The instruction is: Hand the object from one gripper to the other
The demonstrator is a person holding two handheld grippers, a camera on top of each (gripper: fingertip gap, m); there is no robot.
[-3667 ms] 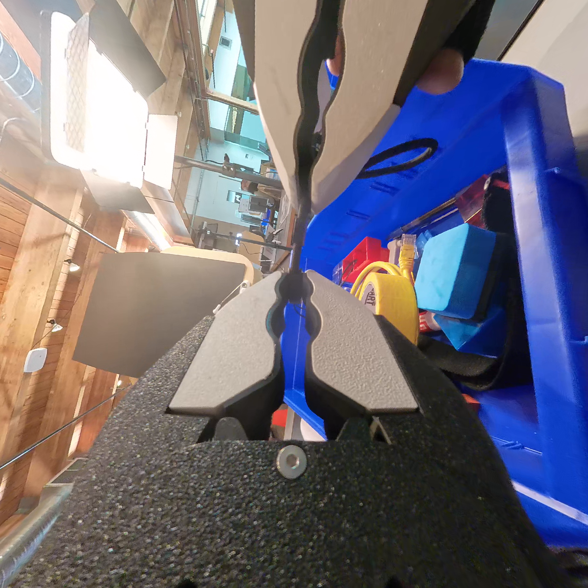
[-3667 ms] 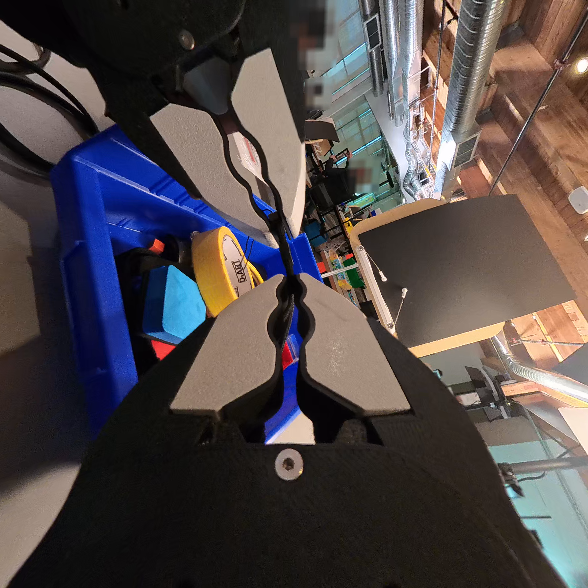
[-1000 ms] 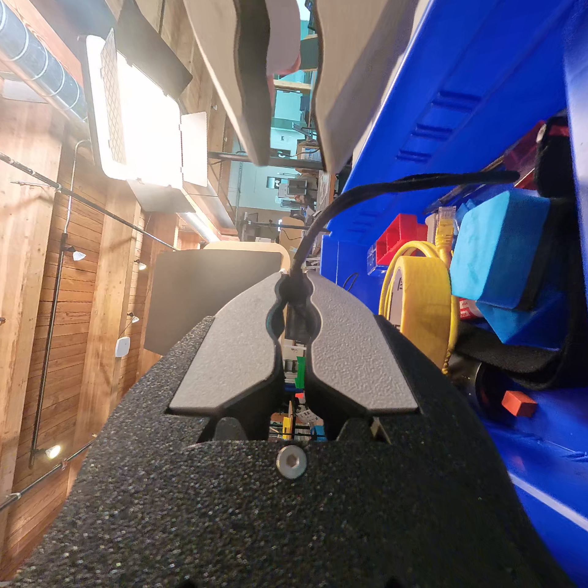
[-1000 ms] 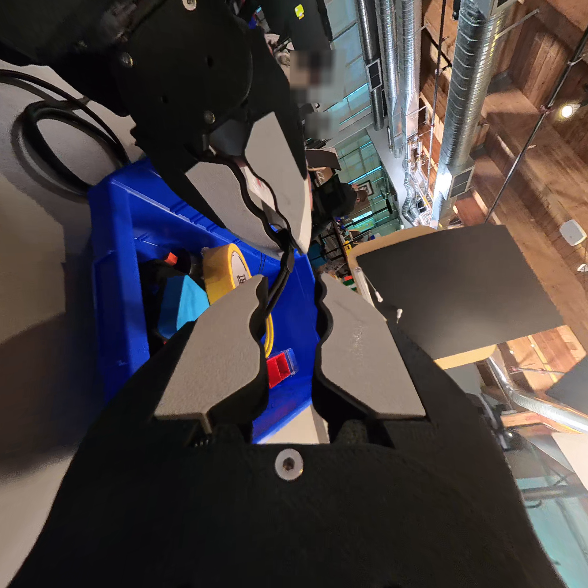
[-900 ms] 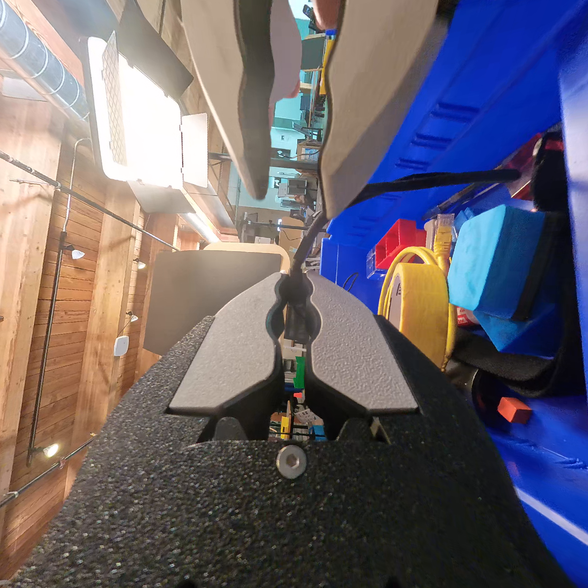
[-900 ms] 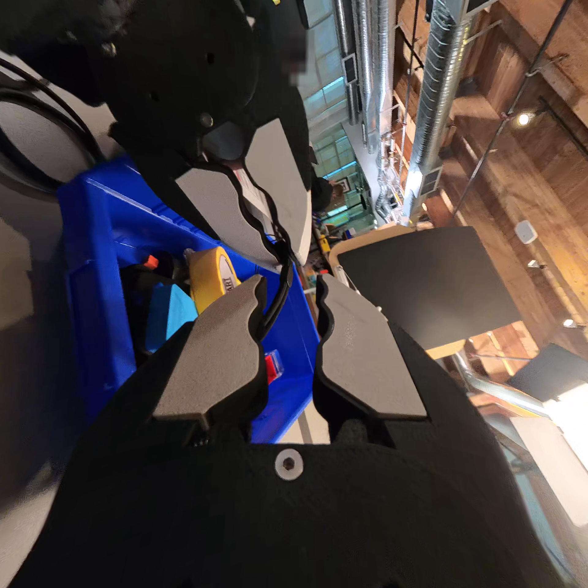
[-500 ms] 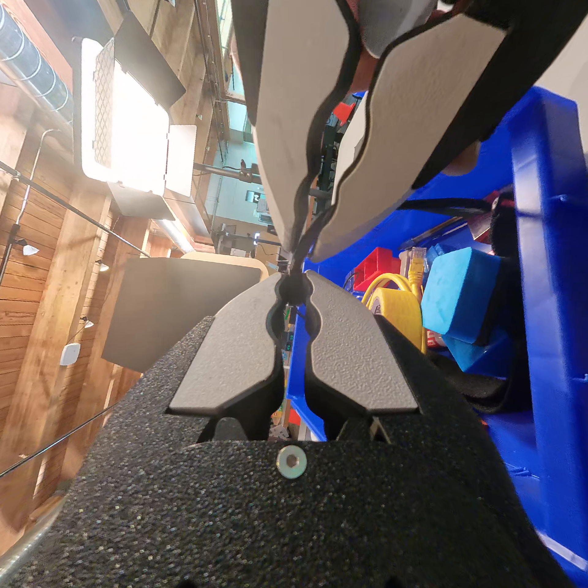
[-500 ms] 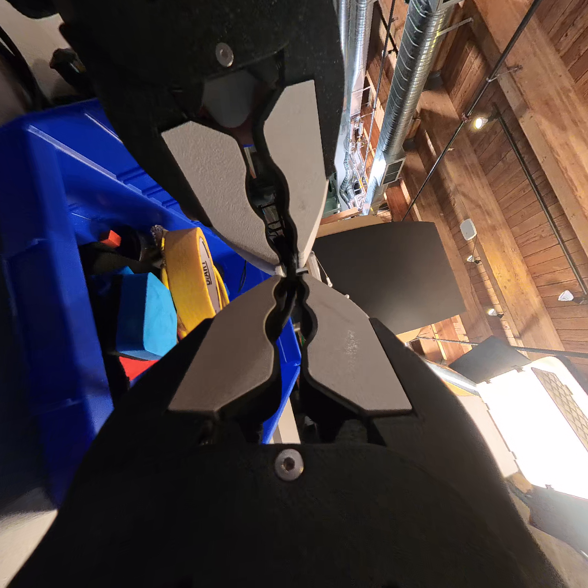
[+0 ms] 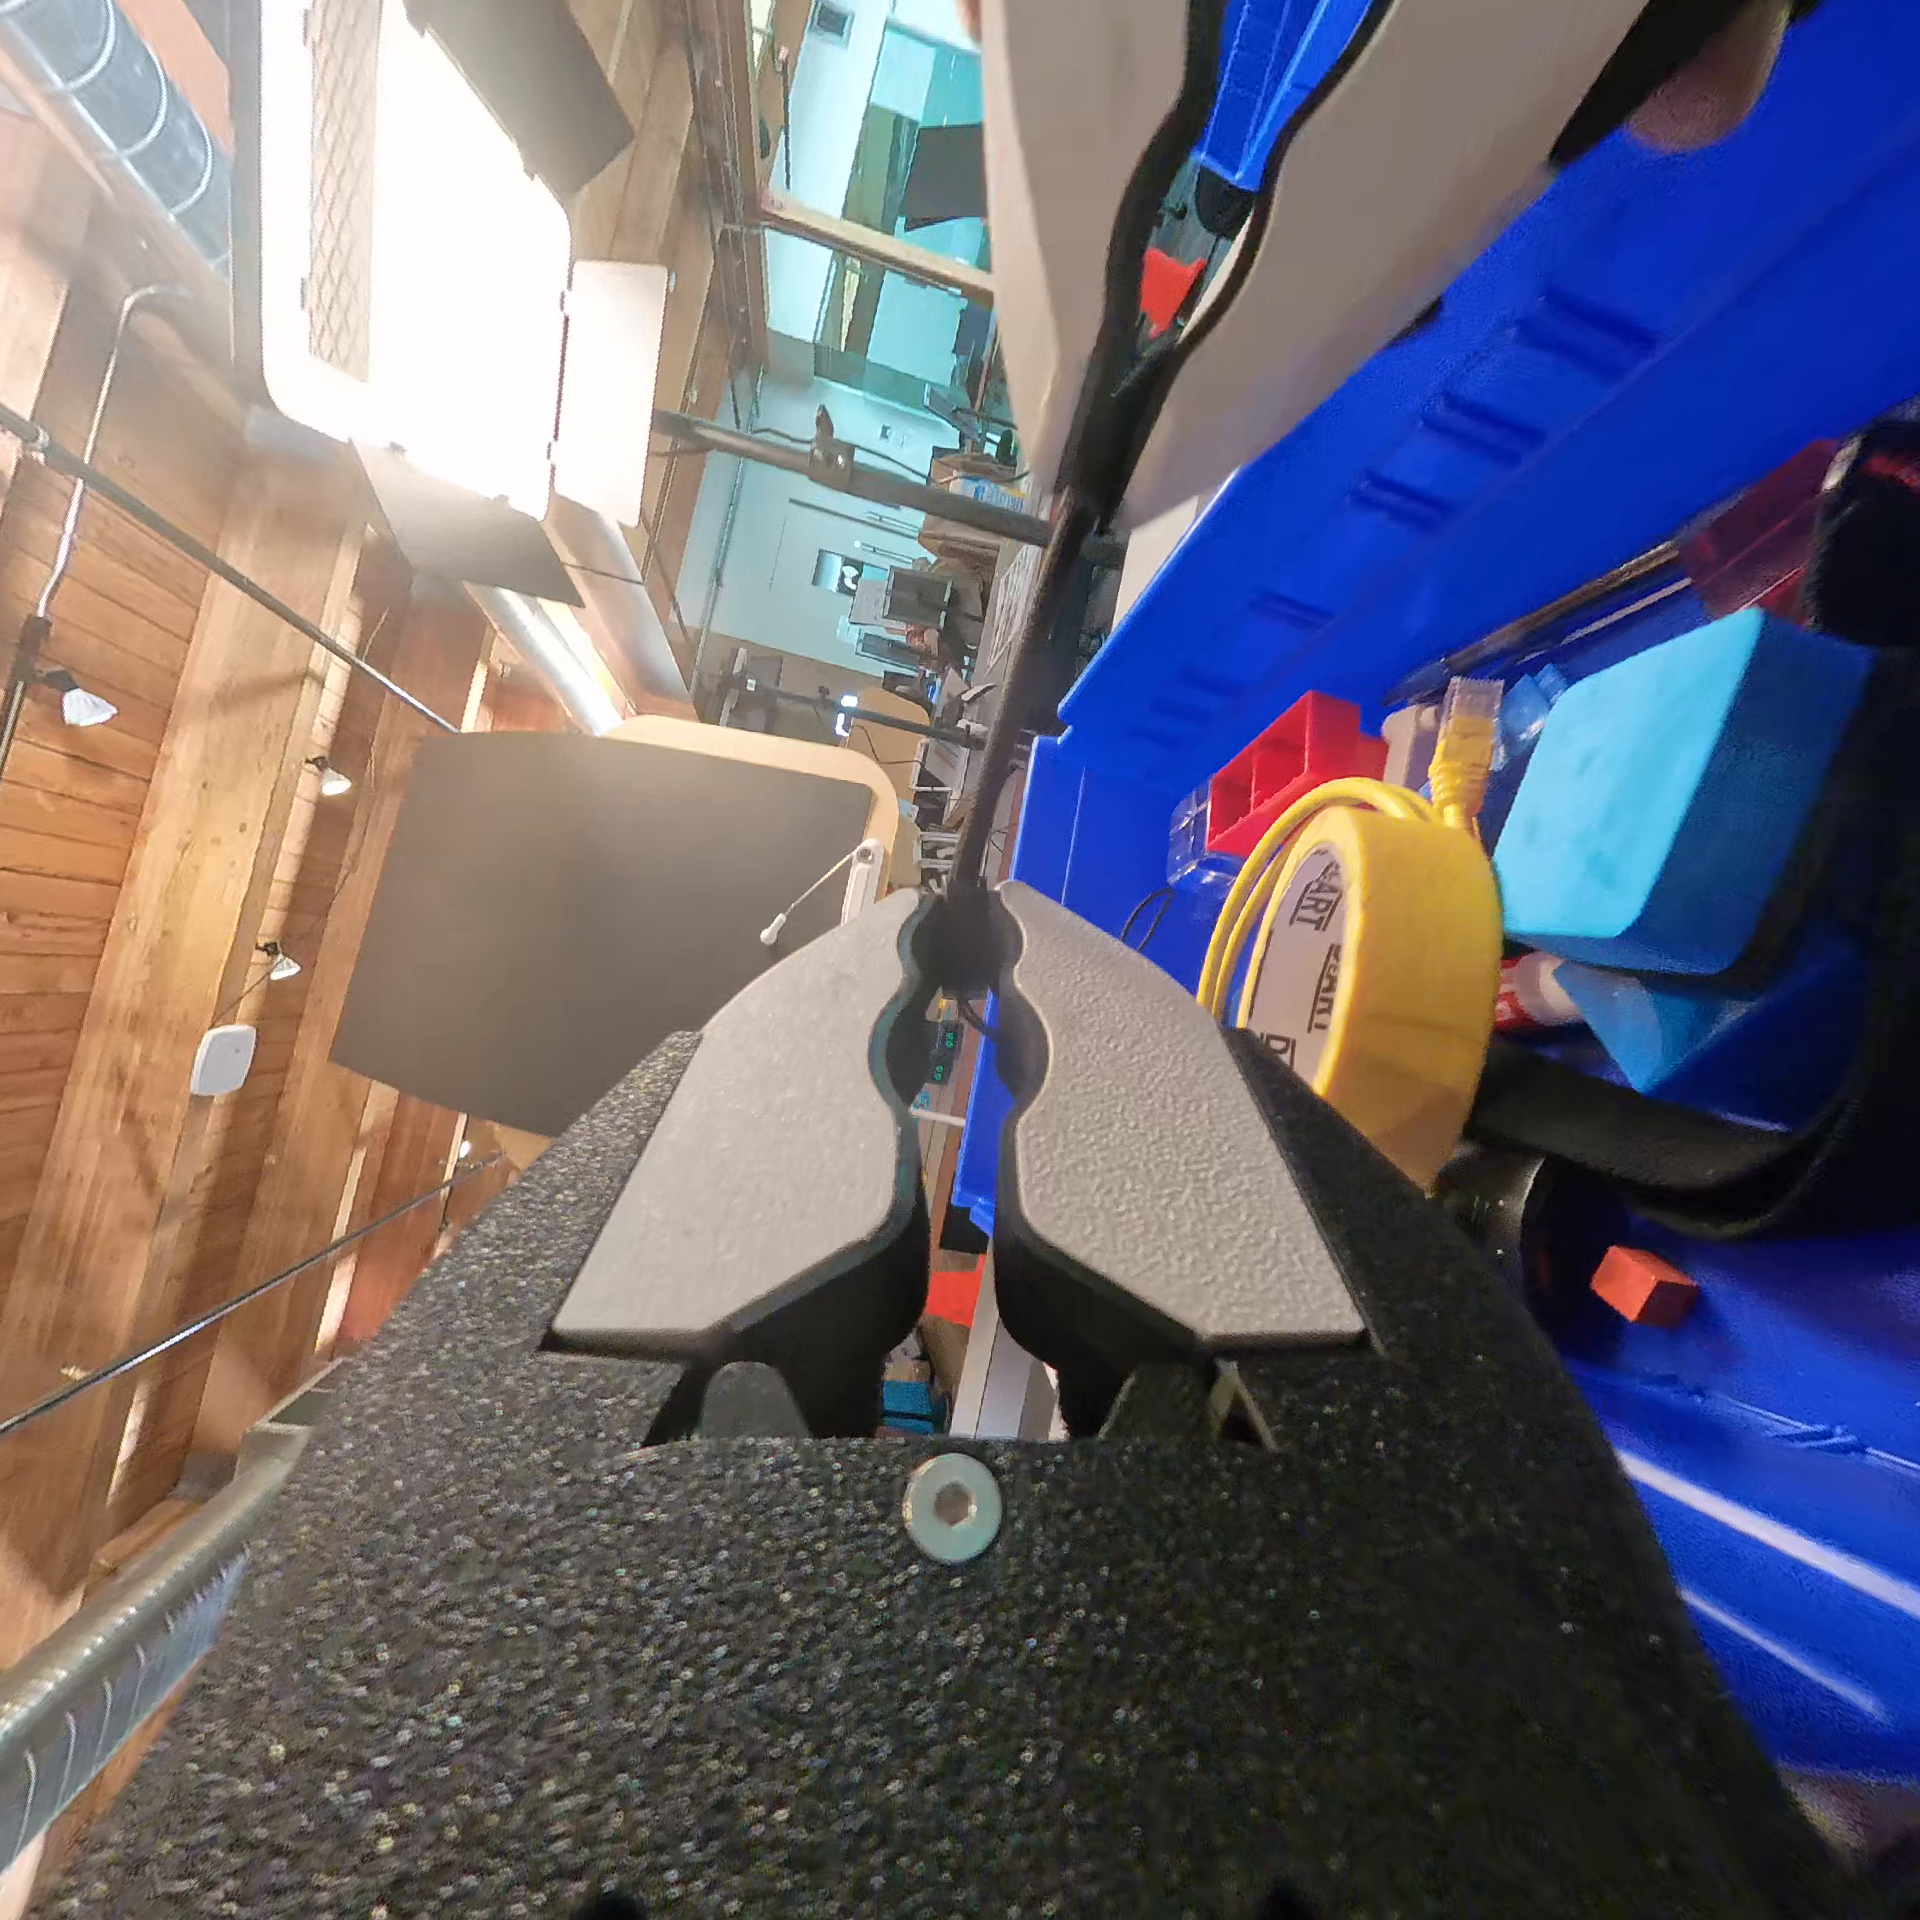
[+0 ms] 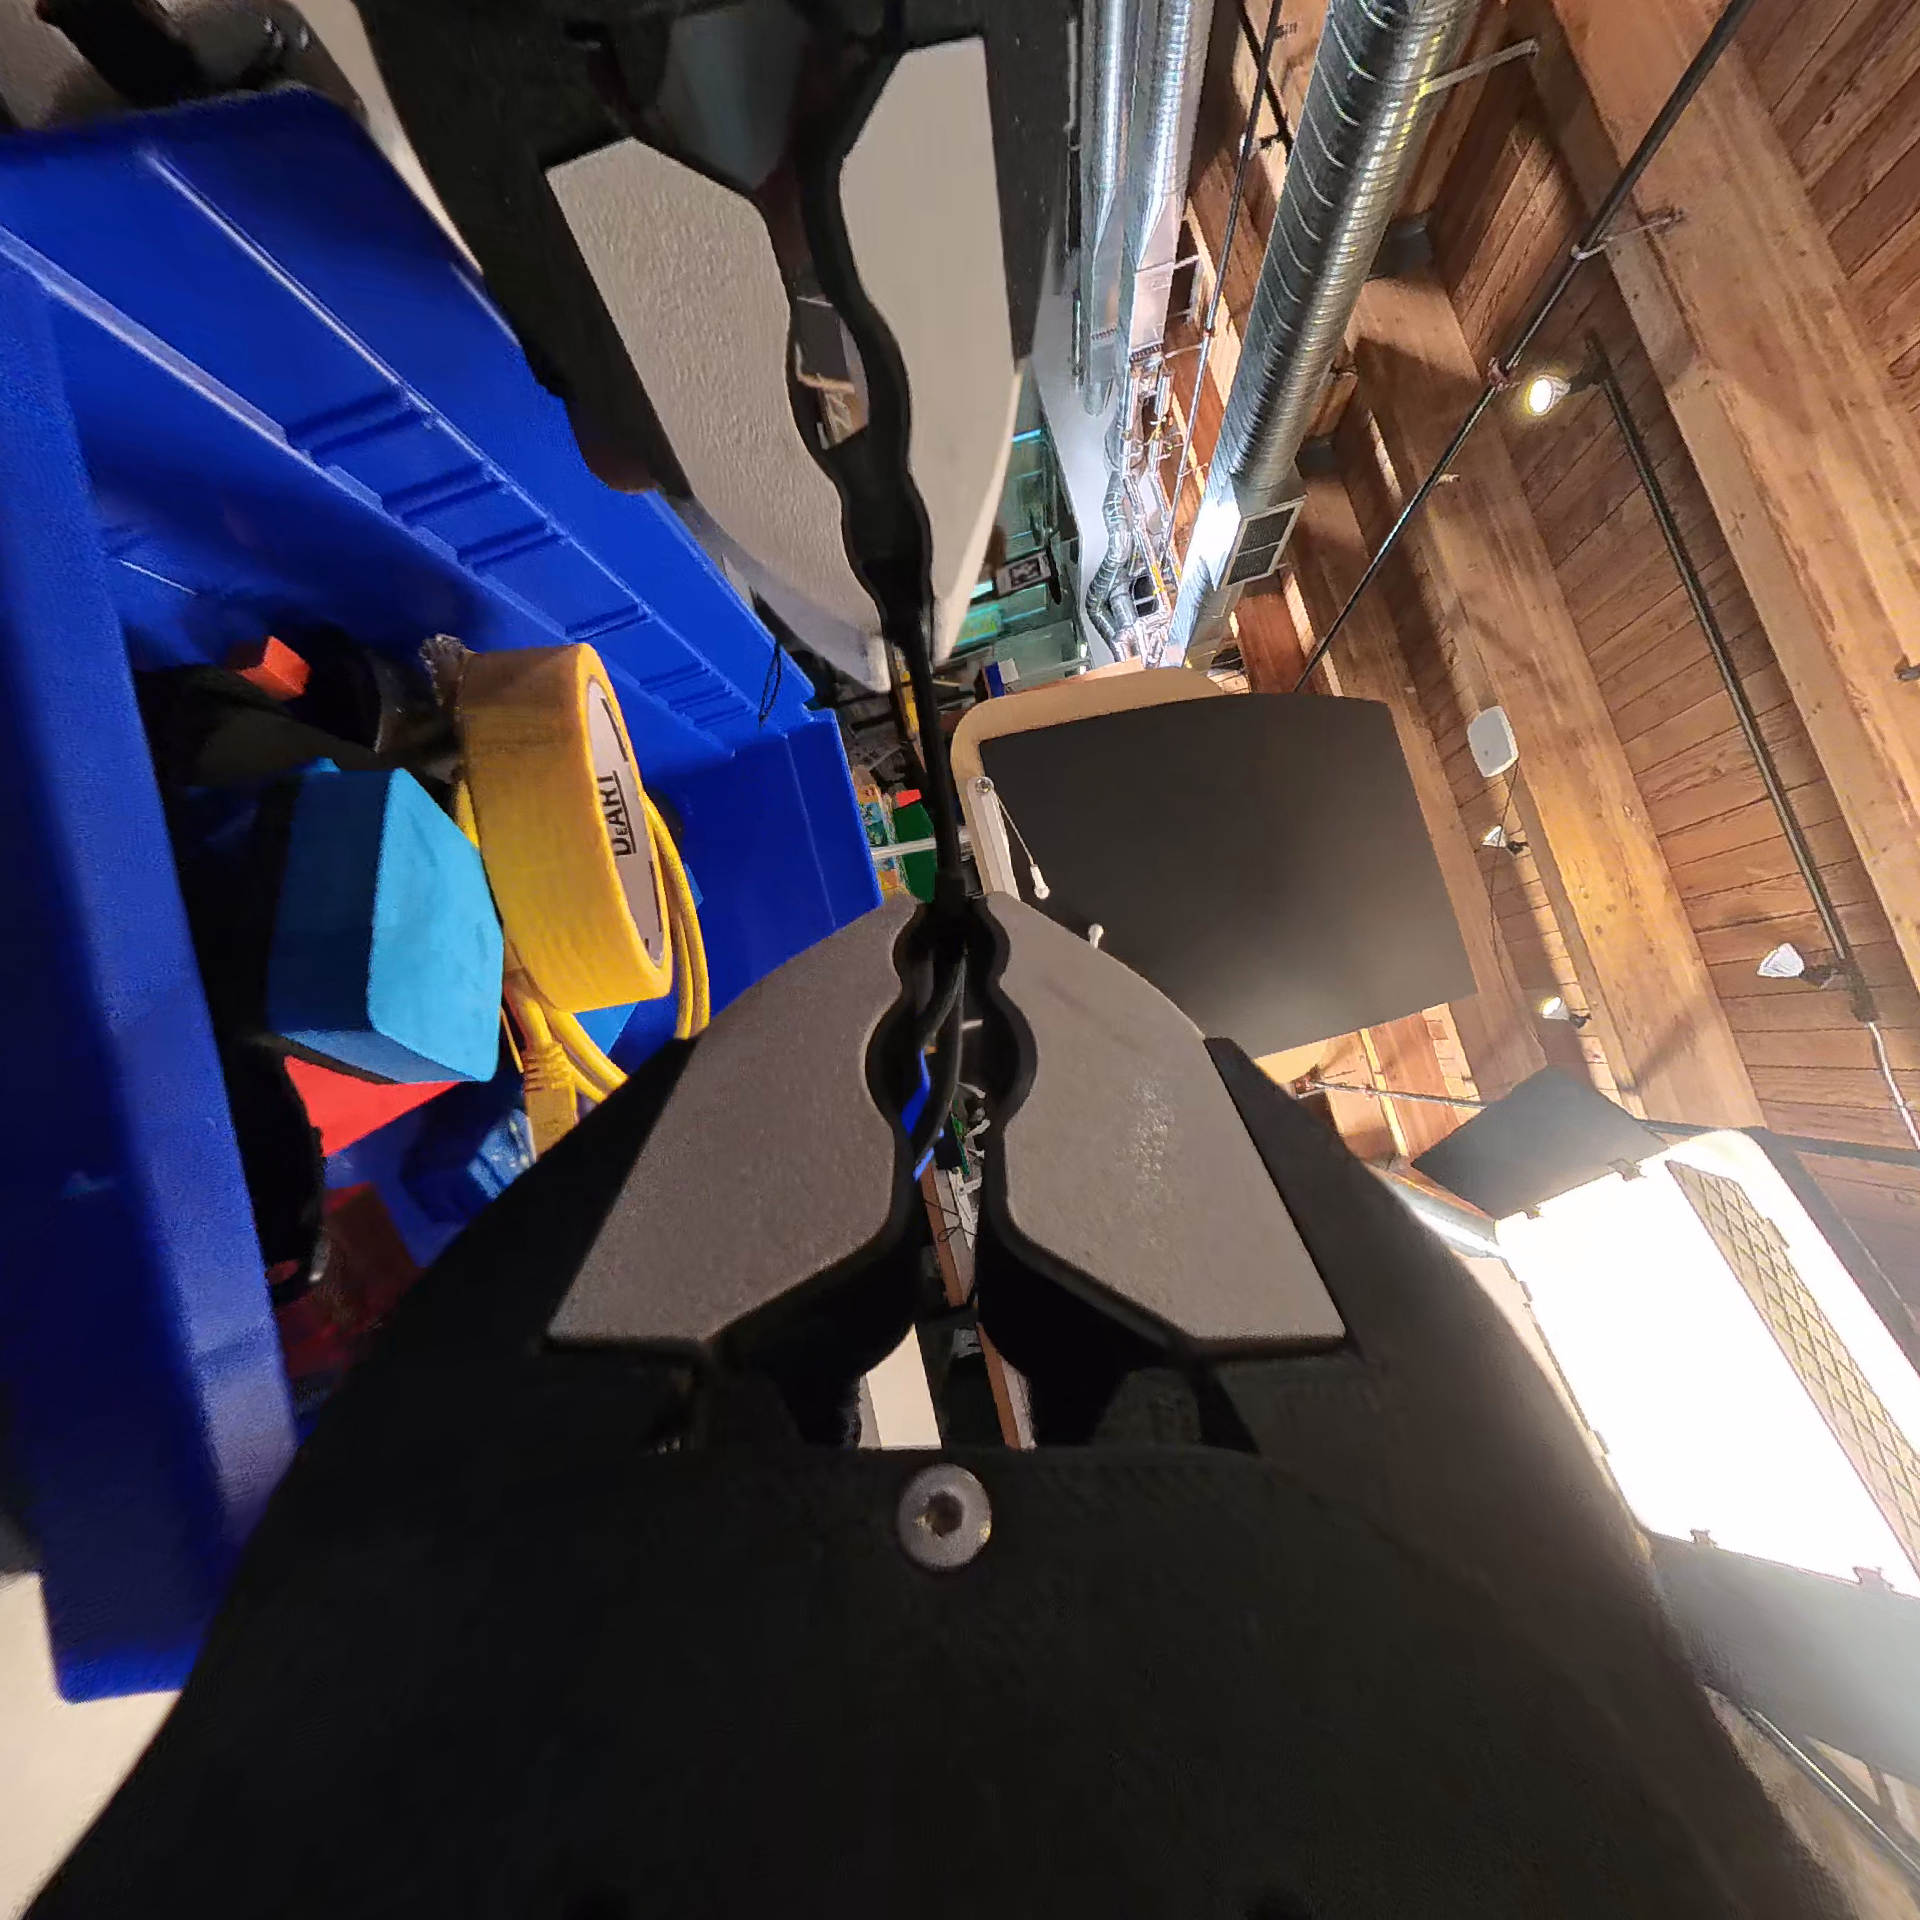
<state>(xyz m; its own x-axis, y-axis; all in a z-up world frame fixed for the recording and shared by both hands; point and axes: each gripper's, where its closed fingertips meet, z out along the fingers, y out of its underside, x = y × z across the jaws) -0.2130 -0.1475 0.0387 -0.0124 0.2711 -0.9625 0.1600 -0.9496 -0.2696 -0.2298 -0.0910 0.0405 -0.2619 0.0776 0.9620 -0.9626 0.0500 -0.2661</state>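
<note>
A thin black cord (image 9: 1013, 717) runs straight between my two grippers. My left gripper (image 9: 961, 914) is shut on its near end. My right gripper (image 9: 1096, 499) comes in from the top of the left wrist view and is shut on the far end. In the right wrist view my right gripper (image 10: 945, 914) pinches the cord (image 10: 930, 779), and the left gripper (image 10: 904, 634) holds it from above. Both are held in the air beside a blue bin (image 9: 1558, 364).
The blue bin (image 10: 312, 364) holds a yellow tape roll (image 9: 1382, 935), a light-blue foam block (image 9: 1683, 790), a yellow network cable (image 9: 1465, 738) and red blocks (image 9: 1288, 769). A black panel (image 9: 603, 914) and a bright light panel (image 9: 416, 239) stand behind. My right fingertips sit around 6 centimetres from my left ones.
A second ago my right gripper was open beside the cord; it then shut on it. Since then the two grippers have drawn apart and the cord is stretched straight.
</note>
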